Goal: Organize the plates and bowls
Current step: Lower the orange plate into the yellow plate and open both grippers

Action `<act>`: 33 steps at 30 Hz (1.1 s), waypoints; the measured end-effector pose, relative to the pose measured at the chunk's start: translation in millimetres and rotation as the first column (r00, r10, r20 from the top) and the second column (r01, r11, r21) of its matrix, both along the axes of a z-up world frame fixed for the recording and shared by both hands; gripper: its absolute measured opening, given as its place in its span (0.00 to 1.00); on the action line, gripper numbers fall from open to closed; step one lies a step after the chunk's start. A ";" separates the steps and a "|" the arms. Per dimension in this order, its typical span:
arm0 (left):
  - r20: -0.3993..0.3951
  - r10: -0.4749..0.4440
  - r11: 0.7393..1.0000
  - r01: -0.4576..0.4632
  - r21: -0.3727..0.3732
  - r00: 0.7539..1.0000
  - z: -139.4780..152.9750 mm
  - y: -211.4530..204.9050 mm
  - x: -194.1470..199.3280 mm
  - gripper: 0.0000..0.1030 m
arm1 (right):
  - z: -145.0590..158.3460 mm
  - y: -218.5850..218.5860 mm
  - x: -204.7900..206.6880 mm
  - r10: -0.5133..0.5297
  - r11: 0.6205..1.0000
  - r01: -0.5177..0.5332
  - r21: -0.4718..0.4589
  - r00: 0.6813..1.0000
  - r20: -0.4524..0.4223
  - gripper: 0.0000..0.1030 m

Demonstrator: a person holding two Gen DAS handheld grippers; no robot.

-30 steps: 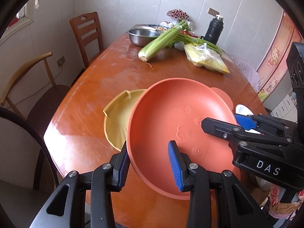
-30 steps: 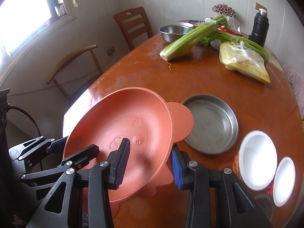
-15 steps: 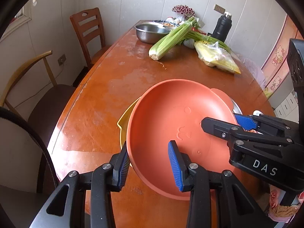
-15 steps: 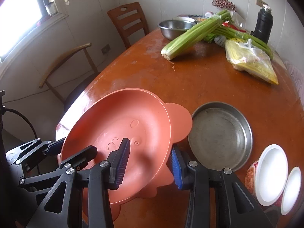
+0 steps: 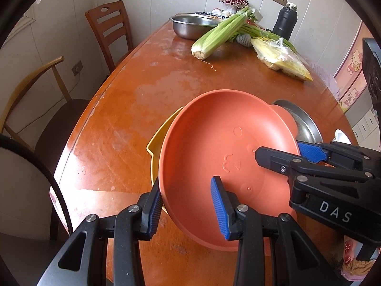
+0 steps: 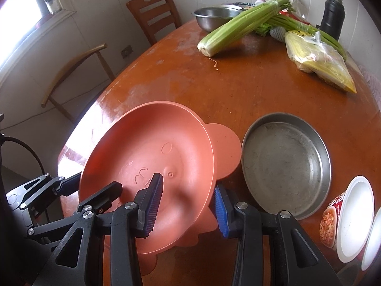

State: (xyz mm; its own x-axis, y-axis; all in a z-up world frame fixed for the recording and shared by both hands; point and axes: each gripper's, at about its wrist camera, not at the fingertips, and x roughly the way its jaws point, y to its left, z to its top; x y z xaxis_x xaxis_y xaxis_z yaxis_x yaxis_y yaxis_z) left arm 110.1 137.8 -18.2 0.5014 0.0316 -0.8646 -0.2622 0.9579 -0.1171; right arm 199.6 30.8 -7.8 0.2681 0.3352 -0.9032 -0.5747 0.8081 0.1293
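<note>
An orange bear-shaped plate (image 5: 221, 147) is held tilted above the table between both grippers. My left gripper (image 5: 188, 209) straddles its near-left rim, one pad inside and one outside. My right gripper (image 6: 188, 205) straddles its right rim; it also shows in the left wrist view (image 5: 297, 152). Whether the pads press the rim cannot be told. A yellow plate (image 5: 158, 143) lies on the table, mostly hidden under the orange plate. A round steel pan (image 6: 285, 164) lies just to the right. White bowls (image 6: 354, 217) stand at the right edge.
Celery (image 5: 221, 33), a steel bowl (image 5: 190, 25), a bag of yellow food (image 5: 281, 57) and a black flask (image 5: 285, 21) sit at the far end of the wooden table (image 5: 133, 109). Two chairs (image 5: 109, 33) stand along the left side.
Both grippers have carried the orange plate left and lower over the yellow plate, which is now almost wholly covered. The steel pan has come into the left wrist view.
</note>
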 end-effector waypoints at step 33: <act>-0.024 0.001 1.000 0.000 0.022 1.000 -11.2 7.2 10.7 0.38 | -9.7 12.2 6.0 -0.008 1.000 0.008 -0.028 1.000 -0.011 0.41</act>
